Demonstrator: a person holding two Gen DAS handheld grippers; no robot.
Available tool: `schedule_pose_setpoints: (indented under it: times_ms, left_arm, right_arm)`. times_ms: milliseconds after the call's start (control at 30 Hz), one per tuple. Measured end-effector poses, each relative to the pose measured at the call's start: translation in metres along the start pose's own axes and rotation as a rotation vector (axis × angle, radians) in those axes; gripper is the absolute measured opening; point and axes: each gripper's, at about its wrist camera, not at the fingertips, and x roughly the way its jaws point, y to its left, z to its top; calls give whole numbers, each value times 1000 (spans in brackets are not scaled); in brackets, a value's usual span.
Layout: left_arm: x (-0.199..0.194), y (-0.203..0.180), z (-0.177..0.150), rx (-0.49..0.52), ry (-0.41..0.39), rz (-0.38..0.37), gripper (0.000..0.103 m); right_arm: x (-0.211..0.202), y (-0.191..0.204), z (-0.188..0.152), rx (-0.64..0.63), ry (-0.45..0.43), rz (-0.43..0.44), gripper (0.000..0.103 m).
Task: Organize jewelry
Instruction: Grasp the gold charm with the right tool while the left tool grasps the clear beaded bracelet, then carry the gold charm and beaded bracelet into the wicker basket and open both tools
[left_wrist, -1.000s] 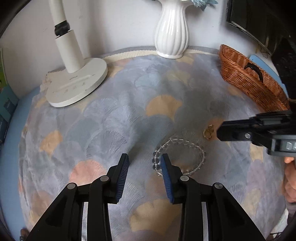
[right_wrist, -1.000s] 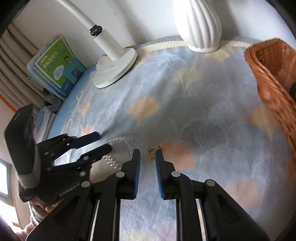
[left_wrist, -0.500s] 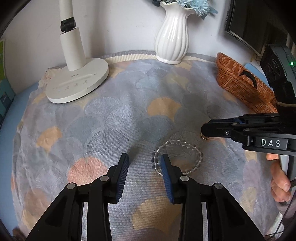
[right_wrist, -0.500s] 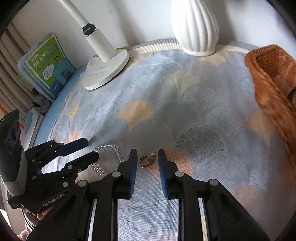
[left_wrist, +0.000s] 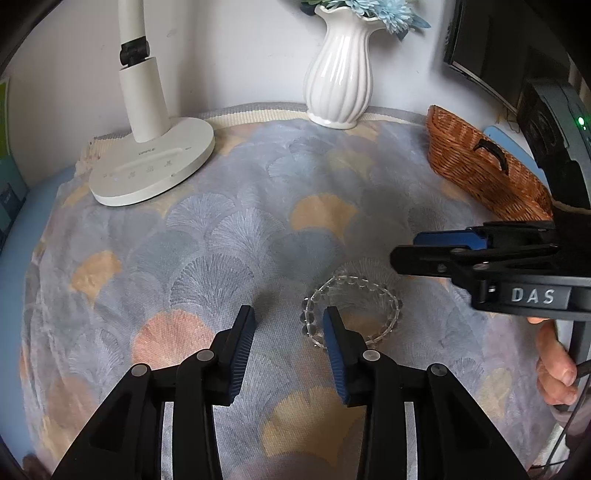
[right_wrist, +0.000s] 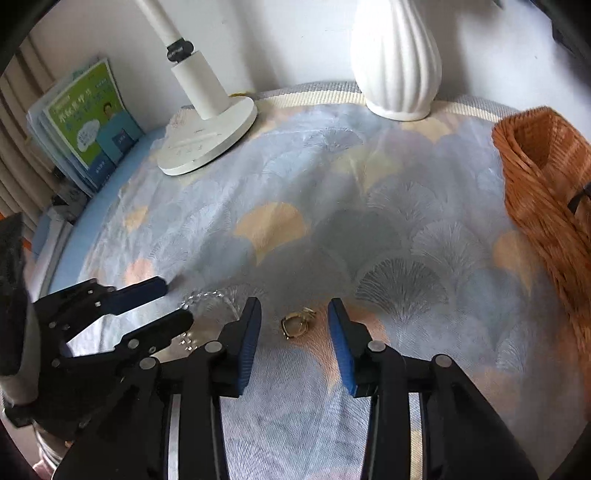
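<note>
A clear beaded bracelet (left_wrist: 351, 308) lies on the patterned cloth. My left gripper (left_wrist: 290, 326) is open and empty, its right finger resting at the bracelet's near left edge. A small gold ring (right_wrist: 297, 325) lies on the cloth between the fingers of my right gripper (right_wrist: 293, 326), which is open and empty just above it. The right gripper (left_wrist: 410, 249) shows side-on in the left wrist view, hiding the ring. The bracelet (right_wrist: 210, 299) is partly hidden behind the left gripper (right_wrist: 166, 302) in the right wrist view. A wicker basket (left_wrist: 476, 173) stands at the right.
A white lamp base (left_wrist: 151, 173) stands at the back left and a white ribbed vase (left_wrist: 341, 77) at the back. Books (right_wrist: 85, 122) lean by the wall at the left. A dark monitor (left_wrist: 491, 48) stands behind the basket.
My right gripper has opened wide around the gold ring, which now lies free between its fingers. Both grippers have pulled back and up a little. The bracelet has not moved.
</note>
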Motion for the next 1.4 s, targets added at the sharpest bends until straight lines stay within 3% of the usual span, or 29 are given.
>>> schedule_pose_setpoints:
  times_ms: [67,100,133,167,300,500,633,833,1167,1267,1400]
  left_arm:
    - [0,-2,0,10,0,10,39]
    - [1,-4,0,20,1,24,39]
    - [0,-6,-1,27,2,34,29]
    - [-1,-10,-1,39,4,37,7]
    - [-4,-21,-3,73,15,11,8]
    - [-45,-20,3,21,-63,-173,8]
    - [-69,-32,15,32,-103,-228,8]
    - [-85,-73,44,95,-131,-248,8]
    - [-86,-168,126,236,-195,-269,8]
    - [-78,-193,155,262,-222,-294,8]
    - [-54,-217,185,280,-225,-298,8]
  right_arm:
    - [1,4,0,-29,-1,-65,12]
    - [1,5,-1,-40,-3,-88,12]
    - [1,6,-1,-45,-3,-85,12]
    - [0,5,-3,-48,-4,-82,12]
    - [-15,0,-8,-40,-22,-59,11]
    - [-67,-25,-23,-14,-92,-15,11]
    - [-100,-52,-34,32,-138,40,12]
    - [-145,-92,-44,77,-221,39,12]
    - [-211,-184,-27,180,-368,-125,12]
    - [-211,-213,-15,234,-363,-125,12]
    - [-182,-240,5,298,-293,-105,12]
